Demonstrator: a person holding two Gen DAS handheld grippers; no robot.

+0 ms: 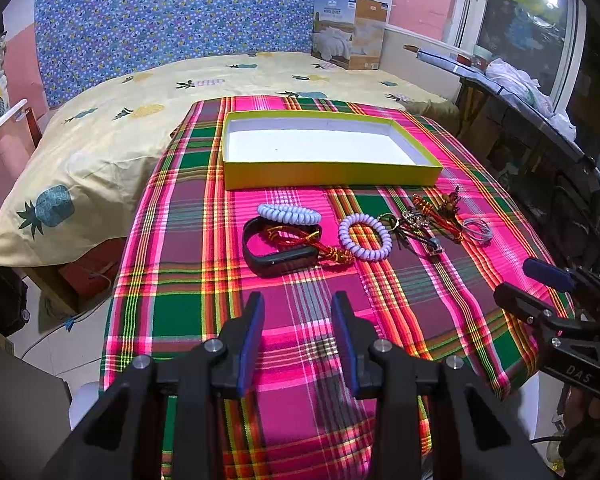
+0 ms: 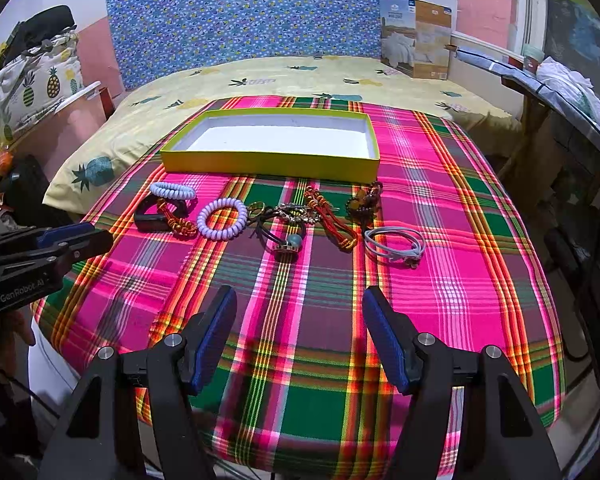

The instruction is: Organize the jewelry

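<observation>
An empty yellow box [image 1: 332, 172] [image 2: 268, 166] with a white inside lies at the back of the plaid cloth. In front of it runs a row of jewelry: a black band [image 1: 278, 258] [image 2: 150, 222], two lilac coil bracelets [image 1: 365, 237] [image 2: 222, 219], red-gold cords [image 1: 300, 238] [image 2: 336, 224], a tangle of dark pieces [image 2: 286, 236] and a pale blue cord [image 1: 478, 231] [image 2: 394, 245]. My left gripper [image 1: 298, 312] hovers open just short of the black band. Further right, my right gripper [image 2: 300, 312] stands open, nothing between its fingers.
The plaid cloth [image 1: 300, 320] covers a small table that drops off at the front and sides. A bed with a pineapple sheet [image 1: 100, 140] lies behind and left. A cluttered shelf [image 1: 520, 80] runs along the right. A bedding package [image 1: 350, 32] stands at the back.
</observation>
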